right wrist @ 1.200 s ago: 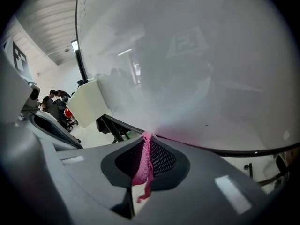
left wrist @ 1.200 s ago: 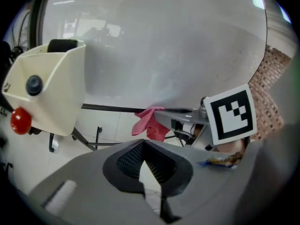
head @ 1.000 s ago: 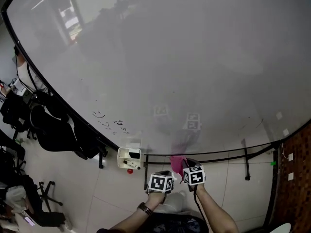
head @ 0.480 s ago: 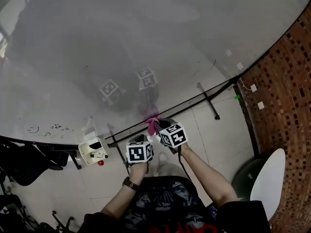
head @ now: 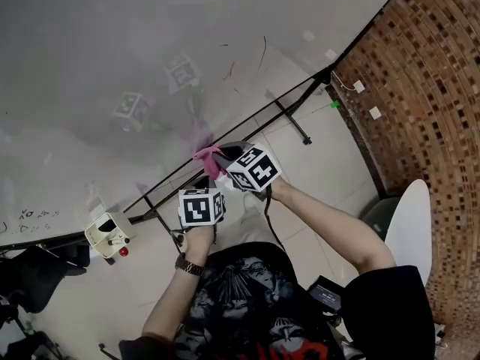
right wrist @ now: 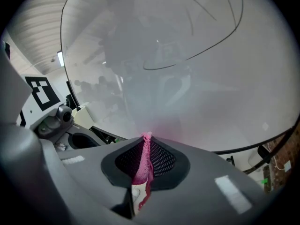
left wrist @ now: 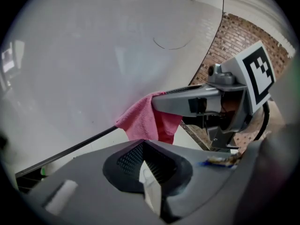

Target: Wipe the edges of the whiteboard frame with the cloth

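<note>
A pink cloth (head: 208, 160) is pinched in my right gripper (head: 222, 157), which is shut on it close to the whiteboard's (head: 150, 43) lower part. The board's dark frame (head: 361, 30) runs up along the right, next to a brick wall. In the right gripper view the cloth (right wrist: 142, 167) stands as a thin fold between the shut jaws of the right gripper (right wrist: 146, 140). My left gripper (head: 202, 184) hangs just below and left of it. In the left gripper view the left gripper (left wrist: 143, 147) is shut with nothing in it, and the cloth (left wrist: 146, 122) hangs ahead of it.
A brick wall (head: 427, 88) borders the board on the right. A white chair (head: 409, 231) stands on the tiled floor at the right. A cream holder with markers (head: 106, 235) hangs at the lower left. Black stand bars (head: 289, 122) run under the board.
The head view has swung right, toward the board's lower right corner and the brick wall. Both grippers have risen closer to the board, and the cloth has stayed in the right one.
</note>
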### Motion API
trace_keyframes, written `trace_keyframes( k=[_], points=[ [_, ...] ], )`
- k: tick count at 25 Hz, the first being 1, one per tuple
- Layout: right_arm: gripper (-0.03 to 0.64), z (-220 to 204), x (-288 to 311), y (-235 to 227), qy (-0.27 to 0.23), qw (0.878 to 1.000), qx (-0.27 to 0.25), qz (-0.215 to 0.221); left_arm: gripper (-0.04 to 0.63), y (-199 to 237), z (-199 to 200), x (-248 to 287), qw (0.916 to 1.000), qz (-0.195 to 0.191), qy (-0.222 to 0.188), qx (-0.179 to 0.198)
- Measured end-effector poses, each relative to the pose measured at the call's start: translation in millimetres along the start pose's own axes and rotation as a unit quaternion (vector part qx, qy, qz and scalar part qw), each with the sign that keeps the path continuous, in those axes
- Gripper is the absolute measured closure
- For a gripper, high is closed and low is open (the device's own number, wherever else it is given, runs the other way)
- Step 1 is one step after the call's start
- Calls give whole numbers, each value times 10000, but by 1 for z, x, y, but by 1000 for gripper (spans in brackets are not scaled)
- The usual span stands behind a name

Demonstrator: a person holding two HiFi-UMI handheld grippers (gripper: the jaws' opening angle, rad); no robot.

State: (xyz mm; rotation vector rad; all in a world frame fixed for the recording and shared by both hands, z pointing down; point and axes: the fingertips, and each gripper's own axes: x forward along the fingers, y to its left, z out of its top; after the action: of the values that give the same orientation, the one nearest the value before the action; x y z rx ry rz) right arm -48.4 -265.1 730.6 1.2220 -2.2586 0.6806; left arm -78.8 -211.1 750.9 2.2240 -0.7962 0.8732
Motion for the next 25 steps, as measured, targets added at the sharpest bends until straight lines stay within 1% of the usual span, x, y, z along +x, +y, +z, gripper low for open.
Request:
trace_keyframes(
  k=[3, 7, 9, 12, 15, 17, 21, 24, 25],
  points=[
    [592, 9, -27, -29, -44, 9998, -119, 183, 592, -39, 23, 16, 10000, -4, -74, 14],
    [592, 11, -51, -65, -76, 9988, -208, 440, 592, -77, 38, 44, 9996, 143, -101, -218],
    [592, 3, -57, -76, -59, 9982, -228, 551, 592, -91, 38, 57, 9991, 200, -97, -369],
    [592, -11, -53, -88, -77, 9981, -121, 593, 592, -93, 35, 66, 9982, 272, -134, -520],
    [592, -20, -49, -109, -165, 9987, 211, 423, 592, -88, 35, 73, 9985, 347, -74, -415],
    [592, -23, -48, -124, -220, 9987, 391, 241, 592, -82, 37, 77, 9985, 341, -66, -431],
    [592, -28, -45, -142, -194, 9986, 464, -161, 592, -71, 47, 82, 9981, 180, -165, -561],
    [592, -30, -46, -143, -193, 9982, 487, -307, 592, -64, 48, 89, 9974, 84, -230, -683],
    [592, -31, -46, -144, -170, 9981, 491, -332, 592, -64, 47, 91, 9975, 84, -214, -671]
  ],
)
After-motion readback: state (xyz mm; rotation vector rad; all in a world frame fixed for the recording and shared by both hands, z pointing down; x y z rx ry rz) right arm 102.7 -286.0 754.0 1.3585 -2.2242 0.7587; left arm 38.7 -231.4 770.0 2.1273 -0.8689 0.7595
